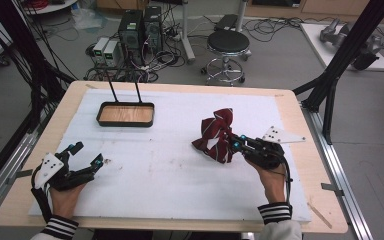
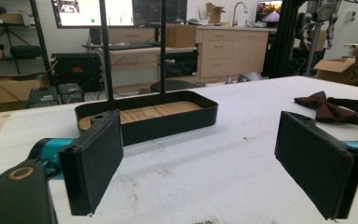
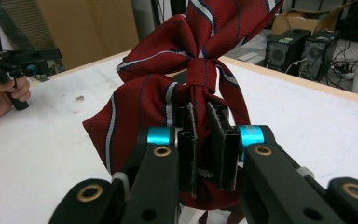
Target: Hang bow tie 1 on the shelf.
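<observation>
High view sits overhead, looking down and forward across the table (image 1: 180,150). Both gripper views ride low, right behind their jaws. Left one and the overhead both catch the black tray (image 2: 168,119) and bow tie (image 2: 328,109).

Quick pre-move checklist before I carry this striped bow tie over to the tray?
1. Right gripper shut on the striped bow tie: ok.
2. Bow tie lifted clear of the white mat: cannot tell; its lower edge hangs close to the mat.
3. Black tray free to receive: ok, bare wooden floor.
4. Path from bow tie to tray unobstructed: ok.
5. Left gripper open and parked at the mat's near left: ok.
</observation>
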`<state>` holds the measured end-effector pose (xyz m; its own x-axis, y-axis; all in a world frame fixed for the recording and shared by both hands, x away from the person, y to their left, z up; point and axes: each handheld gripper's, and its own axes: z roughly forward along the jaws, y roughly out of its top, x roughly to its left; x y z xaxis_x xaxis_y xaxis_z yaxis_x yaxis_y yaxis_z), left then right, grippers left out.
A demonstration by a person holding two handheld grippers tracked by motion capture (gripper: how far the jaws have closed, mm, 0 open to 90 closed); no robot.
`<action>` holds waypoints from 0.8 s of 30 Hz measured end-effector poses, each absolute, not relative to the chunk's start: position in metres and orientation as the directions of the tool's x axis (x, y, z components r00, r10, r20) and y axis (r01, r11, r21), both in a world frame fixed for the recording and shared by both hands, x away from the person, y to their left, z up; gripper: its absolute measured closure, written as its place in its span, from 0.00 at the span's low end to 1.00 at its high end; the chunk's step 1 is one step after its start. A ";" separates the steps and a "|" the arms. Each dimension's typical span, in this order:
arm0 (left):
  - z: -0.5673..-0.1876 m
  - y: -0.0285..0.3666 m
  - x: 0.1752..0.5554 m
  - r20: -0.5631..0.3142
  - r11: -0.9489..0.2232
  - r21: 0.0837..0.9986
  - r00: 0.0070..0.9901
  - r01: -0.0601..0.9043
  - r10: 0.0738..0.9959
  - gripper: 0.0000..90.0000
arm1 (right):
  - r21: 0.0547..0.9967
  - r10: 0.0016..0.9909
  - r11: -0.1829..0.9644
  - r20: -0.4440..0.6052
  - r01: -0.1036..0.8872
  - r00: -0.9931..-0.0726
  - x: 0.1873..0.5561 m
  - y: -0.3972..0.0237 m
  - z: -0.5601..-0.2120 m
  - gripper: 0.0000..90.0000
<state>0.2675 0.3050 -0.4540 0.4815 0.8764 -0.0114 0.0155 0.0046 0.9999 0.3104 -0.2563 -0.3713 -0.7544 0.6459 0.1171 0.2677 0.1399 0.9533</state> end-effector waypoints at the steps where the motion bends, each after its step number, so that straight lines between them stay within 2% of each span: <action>1: -0.454 0.305 0.268 -0.013 0.005 1.000 0.483 0.017 0.876 0.17 | 0.955 0.646 0.137 0.116 0.264 -0.754 0.311 -0.256 -0.371 0.92; 8: -0.453 0.306 0.271 -0.030 0.008 0.999 0.512 0.045 0.859 0.17 | 0.964 0.626 0.124 0.109 0.237 -0.772 0.315 -0.252 -0.367 0.92; 16: -0.441 0.310 0.277 -0.010 -0.021 0.999 0.549 0.050 0.836 0.17 | 0.967 0.589 0.140 0.090 0.212 -0.803 0.323 -0.239 -0.361 0.92; 24: -0.416 0.304 0.289 0.033 -0.080 0.996 0.668 0.040 0.744 0.17 | 0.966 0.548 0.162 0.081 0.200 -0.833 0.330 -0.223 -0.356 0.92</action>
<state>0.2893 0.3036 -0.4158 0.6678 0.7436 0.0329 0.0396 -0.0797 0.9960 0.3297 -0.2233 -0.3564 -0.8328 0.5476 0.0806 0.1998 0.1615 0.9664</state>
